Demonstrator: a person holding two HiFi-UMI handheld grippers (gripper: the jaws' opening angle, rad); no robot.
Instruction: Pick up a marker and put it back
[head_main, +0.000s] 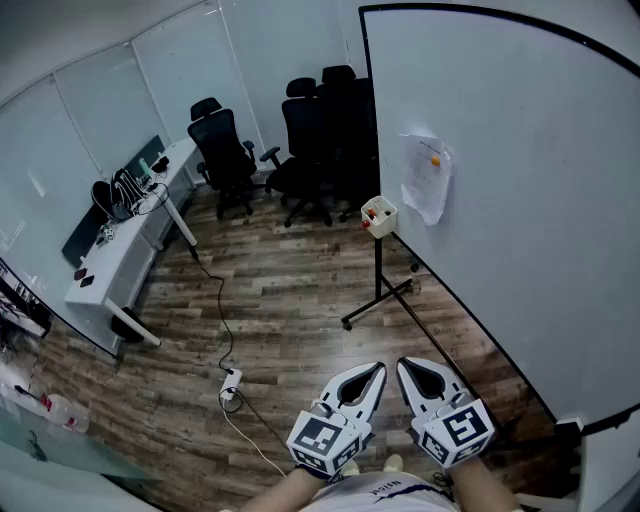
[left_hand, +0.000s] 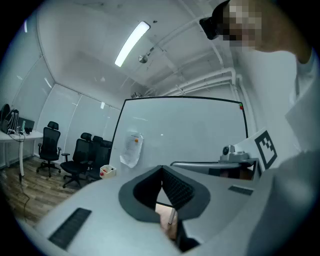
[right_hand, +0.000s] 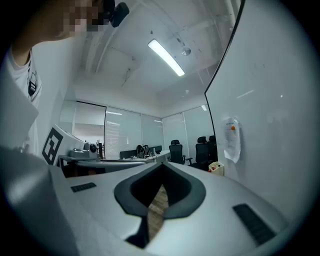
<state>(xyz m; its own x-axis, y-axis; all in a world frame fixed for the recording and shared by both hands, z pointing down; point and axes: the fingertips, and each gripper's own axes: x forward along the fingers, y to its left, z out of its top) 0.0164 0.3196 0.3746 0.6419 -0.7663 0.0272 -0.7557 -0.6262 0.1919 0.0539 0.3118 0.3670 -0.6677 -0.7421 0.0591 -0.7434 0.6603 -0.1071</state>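
A small white marker holder (head_main: 379, 215) hangs on the edge of the big whiteboard (head_main: 520, 200), with marker caps showing in it; single markers are too small to tell apart. The same holder (left_hand: 106, 171) shows far off in the left gripper view and again, as a small holder (right_hand: 216, 167), in the right gripper view. My left gripper (head_main: 378, 368) and right gripper (head_main: 404, 364) hang side by side low in the head view, well short of the holder. Both are shut with their jaw tips together and nothing between them.
A sheet of paper (head_main: 428, 178) is stuck on the whiteboard. The board's black stand foot (head_main: 378, 297) crosses the wood floor. Several black office chairs (head_main: 305, 140) stand at the back, a white desk (head_main: 125, 250) at the left, and a power strip with cable (head_main: 231, 385) lies on the floor.
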